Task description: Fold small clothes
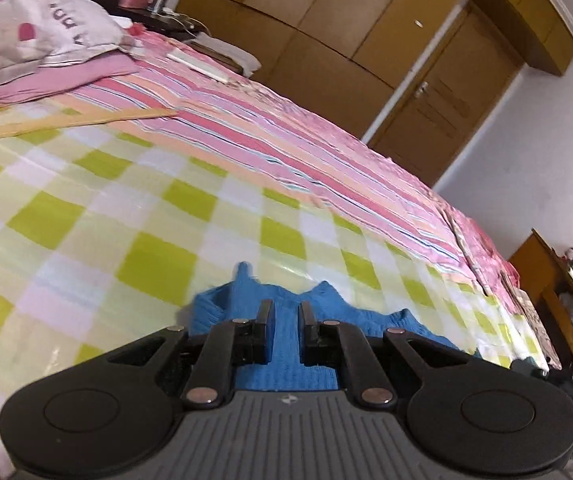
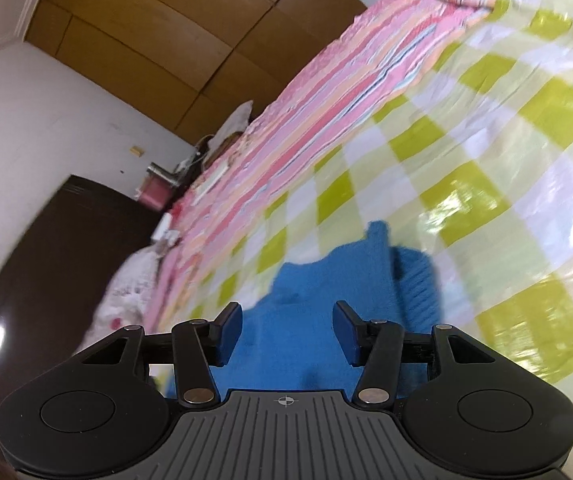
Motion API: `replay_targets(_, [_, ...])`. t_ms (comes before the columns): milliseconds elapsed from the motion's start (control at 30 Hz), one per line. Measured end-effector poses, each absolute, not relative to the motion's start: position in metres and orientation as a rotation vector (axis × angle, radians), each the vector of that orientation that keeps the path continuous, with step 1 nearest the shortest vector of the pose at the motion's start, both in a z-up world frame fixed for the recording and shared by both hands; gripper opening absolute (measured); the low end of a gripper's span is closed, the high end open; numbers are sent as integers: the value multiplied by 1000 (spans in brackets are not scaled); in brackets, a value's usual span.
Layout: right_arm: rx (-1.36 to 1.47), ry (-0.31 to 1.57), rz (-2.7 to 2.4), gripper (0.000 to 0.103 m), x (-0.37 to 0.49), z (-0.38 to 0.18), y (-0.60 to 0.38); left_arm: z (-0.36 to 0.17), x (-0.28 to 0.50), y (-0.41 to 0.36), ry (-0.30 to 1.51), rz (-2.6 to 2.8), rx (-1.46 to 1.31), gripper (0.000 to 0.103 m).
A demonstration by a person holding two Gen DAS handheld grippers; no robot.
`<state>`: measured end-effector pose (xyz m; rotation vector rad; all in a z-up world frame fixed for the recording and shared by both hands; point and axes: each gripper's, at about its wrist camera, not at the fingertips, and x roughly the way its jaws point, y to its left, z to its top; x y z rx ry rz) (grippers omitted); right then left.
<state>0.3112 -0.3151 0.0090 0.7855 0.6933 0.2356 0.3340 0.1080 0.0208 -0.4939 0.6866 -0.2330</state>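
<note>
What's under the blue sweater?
The blue sweater lies on a green-and-white checked sheet spread over the bed. The sweater and the grippers cover the part right beneath it, so nothing more shows there.

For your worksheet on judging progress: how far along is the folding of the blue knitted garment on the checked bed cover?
Done: nothing looks folded; the blue garment lies rumpled on the checked cover. In hand: the left gripper looks nearly shut on a bunch of the knit; the right gripper has open jaws around more of it. Left: the folds themselves. More clothes wait at the bed's far end.
</note>
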Motion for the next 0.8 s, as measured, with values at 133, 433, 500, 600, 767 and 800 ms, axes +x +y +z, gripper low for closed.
replay_targets(133, [675, 689, 185, 51, 300, 8, -313, 13, 314, 108, 690, -233, -480, 17])
replay_targets(433, [340, 747, 46, 44, 285, 2, -293, -10, 280, 109, 723, -202, -435, 18])
replay_targets(500, [344, 762, 35, 43, 285, -5, -295, -10, 277, 113, 727, -188, -452, 18])
replay_targets(600, [358, 767, 29, 43, 285, -6, -296, -7, 272, 113, 729, -162, -417, 18])
replay_targets(767, [390, 747, 25, 43, 277, 2, -298, 3, 257, 113, 710, -137, -350, 18])
replay_targets(800, [396, 744, 24, 43, 275, 3, -299, 4, 255, 113, 708, -136, -342, 18])
